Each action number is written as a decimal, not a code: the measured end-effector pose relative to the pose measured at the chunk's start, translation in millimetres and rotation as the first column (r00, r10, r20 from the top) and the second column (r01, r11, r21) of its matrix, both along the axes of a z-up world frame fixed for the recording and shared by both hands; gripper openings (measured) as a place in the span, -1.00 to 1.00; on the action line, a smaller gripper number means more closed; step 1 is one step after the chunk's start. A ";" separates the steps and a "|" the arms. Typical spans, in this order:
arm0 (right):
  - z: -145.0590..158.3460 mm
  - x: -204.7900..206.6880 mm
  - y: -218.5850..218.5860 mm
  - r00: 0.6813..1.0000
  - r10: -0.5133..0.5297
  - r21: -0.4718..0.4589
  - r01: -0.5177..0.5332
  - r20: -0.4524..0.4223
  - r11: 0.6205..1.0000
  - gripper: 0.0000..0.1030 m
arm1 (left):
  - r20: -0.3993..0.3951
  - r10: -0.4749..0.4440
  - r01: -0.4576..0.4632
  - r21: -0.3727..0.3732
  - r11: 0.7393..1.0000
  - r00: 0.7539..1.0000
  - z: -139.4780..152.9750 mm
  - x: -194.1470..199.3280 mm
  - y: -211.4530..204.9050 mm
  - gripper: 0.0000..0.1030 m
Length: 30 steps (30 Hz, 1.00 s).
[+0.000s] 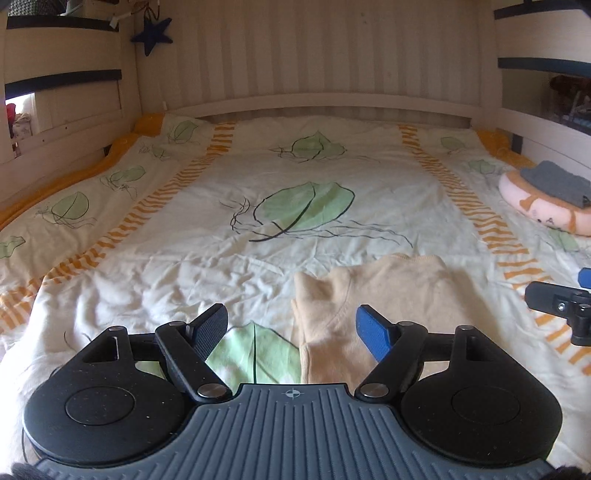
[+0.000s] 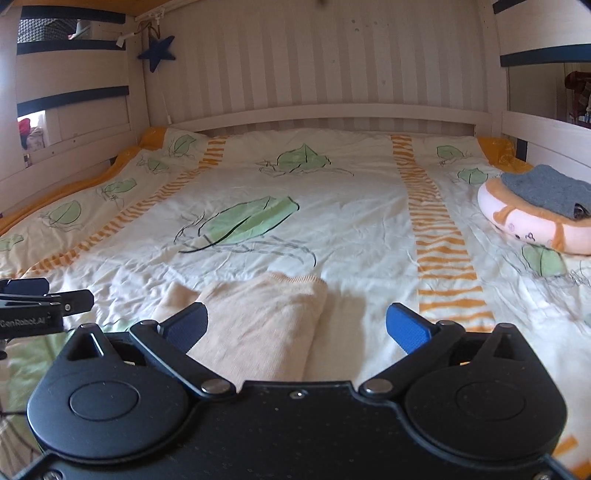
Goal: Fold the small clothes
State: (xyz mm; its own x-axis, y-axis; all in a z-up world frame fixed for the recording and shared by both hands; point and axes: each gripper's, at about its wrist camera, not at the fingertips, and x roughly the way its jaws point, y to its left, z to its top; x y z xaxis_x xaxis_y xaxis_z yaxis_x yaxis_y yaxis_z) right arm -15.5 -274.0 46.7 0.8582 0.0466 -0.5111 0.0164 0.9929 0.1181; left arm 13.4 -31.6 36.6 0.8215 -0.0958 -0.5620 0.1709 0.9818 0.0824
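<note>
A cream garment [image 1: 391,291], folded into a narrow bundle, lies on the leaf-print bedcover [image 1: 258,177] just ahead of both grippers. My left gripper [image 1: 291,321] hovers over the bundle's left edge, open, with nothing between its fingers. The right wrist view shows the same garment [image 2: 258,317] under the left half of my right gripper [image 2: 297,317], which stands wide open and grips nothing. Each gripper shows at the edge of the other's view: the right gripper [image 1: 565,288] to the right, the left gripper [image 2: 51,293] to the left.
A pink and orange plush cushion [image 2: 532,229] with a folded grey cloth [image 2: 546,192] on top sits at the bed's right side. Wooden rails and a slatted board [image 1: 325,62] enclose the bed on three sides. A blue star [image 1: 151,35] hangs at the back left.
</note>
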 end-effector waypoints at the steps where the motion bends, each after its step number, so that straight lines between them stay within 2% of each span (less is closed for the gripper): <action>1: -0.5 -5.8 1.2 1.000 -0.001 0.007 0.001 -0.012 1.000 0.99 | -0.018 -0.006 0.006 -0.007 1.000 1.000 -1.1 -3.5 -0.7 0.46; 6: -5.9 -30.2 1.1 0.999 0.005 0.076 -0.001 -0.052 0.997 0.99 | -0.104 -0.033 0.026 -0.070 0.997 0.994 -11.3 -16.5 1.2 0.46; 15: -19.0 -44.7 12.6 0.995 -0.012 0.053 0.017 -0.094 0.998 0.99 | -0.168 -0.015 0.000 -0.085 0.996 0.986 -27.5 -31.3 -3.0 0.46; 21: -24.6 -51.7 19.5 0.994 -0.004 0.039 0.008 -0.108 0.999 0.99 | -0.191 -0.012 -0.003 -0.075 0.997 0.982 -29.4 -33.5 -3.0 0.51; 24: -25.2 -52.1 20.3 0.994 -0.004 0.036 0.008 -0.109 0.999 0.99 | -0.198 -0.017 0.003 -0.068 0.998 0.980 -28.7 -33.0 -4.7 0.68; 30: -25.4 -51.7 19.8 0.994 -0.007 0.032 0.010 -0.109 0.999 0.99 | -0.213 0.009 -0.015 -0.027 1.000 0.977 -30.5 -29.7 -6.6 0.72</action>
State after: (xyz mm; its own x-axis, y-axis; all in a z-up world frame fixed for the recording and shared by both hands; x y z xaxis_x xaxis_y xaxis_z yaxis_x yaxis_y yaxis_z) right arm -67.2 -254.3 21.3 0.7982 0.0578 -0.5996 0.0393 0.9883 0.1476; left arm -16.3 -38.2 6.1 0.6846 -0.1048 -0.7214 0.1695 0.9854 0.0177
